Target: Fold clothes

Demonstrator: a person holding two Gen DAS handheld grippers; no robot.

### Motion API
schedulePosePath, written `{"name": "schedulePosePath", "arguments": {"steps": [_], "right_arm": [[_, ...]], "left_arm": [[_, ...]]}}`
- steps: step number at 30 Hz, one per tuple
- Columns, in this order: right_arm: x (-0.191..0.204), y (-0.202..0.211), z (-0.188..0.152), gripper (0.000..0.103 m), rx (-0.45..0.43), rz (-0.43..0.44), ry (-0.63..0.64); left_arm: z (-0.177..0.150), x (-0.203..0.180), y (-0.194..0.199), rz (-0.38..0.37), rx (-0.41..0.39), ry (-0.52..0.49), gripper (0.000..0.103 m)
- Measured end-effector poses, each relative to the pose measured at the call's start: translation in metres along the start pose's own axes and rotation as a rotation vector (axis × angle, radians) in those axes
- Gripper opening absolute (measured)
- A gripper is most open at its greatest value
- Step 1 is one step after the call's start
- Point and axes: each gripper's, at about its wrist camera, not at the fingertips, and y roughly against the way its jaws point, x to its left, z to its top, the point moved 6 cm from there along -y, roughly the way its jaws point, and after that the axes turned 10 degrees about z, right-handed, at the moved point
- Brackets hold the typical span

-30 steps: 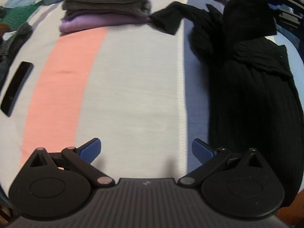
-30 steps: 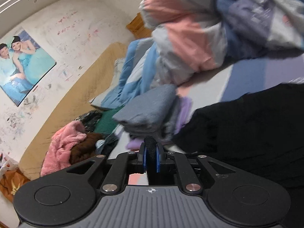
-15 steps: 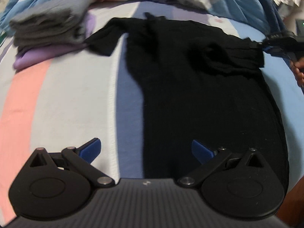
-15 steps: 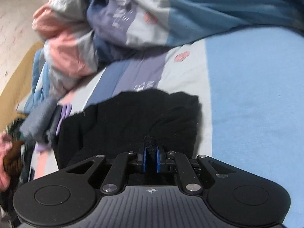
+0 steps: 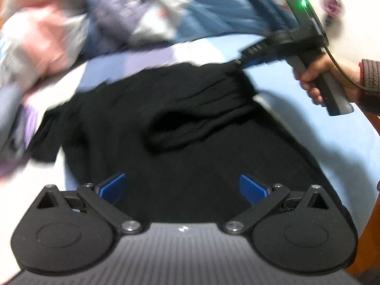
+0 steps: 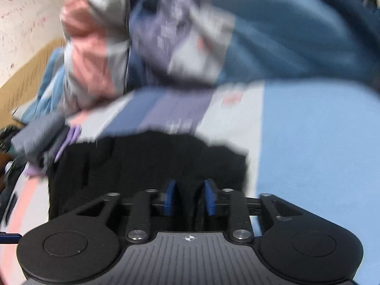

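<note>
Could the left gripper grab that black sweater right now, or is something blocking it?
Probably yes. The left gripper is wide open right above the black sweater, with only fabric between its fingers. The right gripper is off at the sweater's far corner, out of the way.

Two fisheye views, each from a camera mounted on a handheld gripper, looking forward along its fingers. The left wrist view sits low and close over a black garment (image 5: 190, 142) spread on a bed (image 5: 320, 142), facing across it toward a heap of bedding (image 5: 118, 16) at the far side. The other gripper appears in its upper right, held in a hand (image 5: 315, 78). The right wrist view looks from that garment's edge, very near the cloth (image 6: 147, 161), toward the same bedding heap (image 6: 166, 30) and a wall (image 6: 21, 19) at left. Both views share the garment, the striped bed cover and the bedding heap; both are motion-blurred
</note>
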Motion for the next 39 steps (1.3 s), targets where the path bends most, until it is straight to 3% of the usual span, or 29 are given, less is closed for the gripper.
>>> {"name": "schedulePosePath", "arguments": {"steps": [3, 8, 11, 14, 16, 18, 28, 33, 39], "right_arm": [[0.015, 0.020, -0.001, 0.042, -0.065, -0.007, 0.092], [0.046, 0.004, -0.025, 0.041, 0.048, 0.094, 0.340], [0.049, -0.018, -0.036, 0.040, 0.111, 0.111, 0.415], [0.037, -0.038, -0.054, 0.040, 0.195, 0.076, 0.462], [0.027, -0.047, -0.068, 0.040, 0.239, 0.051, 0.489], [0.025, -0.045, -0.073, 0.040, 0.217, 0.064, 0.505], [0.021, -0.047, -0.071, 0.040, 0.241, 0.107, 0.500], [0.032, -0.030, -0.050, 0.041, 0.224, 0.137, 0.422], [0.086, -0.008, -0.016, 0.063, 0.116, 0.185, 0.464]], "left_arm": [[0.030, -0.014, -0.016, -0.036, -0.053, -0.086, 0.103], [0.062, -0.020, -0.059, -0.097, -0.054, -0.140, 0.103], [0.065, -0.023, -0.098, -0.157, 0.048, -0.162, 0.103], [0.047, -0.013, -0.135, -0.132, 0.179, -0.152, 0.103], [0.031, -0.012, -0.147, -0.121, 0.209, -0.165, 0.103], [0.021, -0.013, -0.154, -0.110, 0.218, -0.174, 0.103], [0.012, -0.020, -0.170, -0.052, 0.158, -0.169, 0.103], [0.026, -0.010, -0.128, -0.014, 0.049, -0.095, 0.103], [0.008, 0.031, -0.071, 0.023, 0.007, 0.107, 0.103]]}}
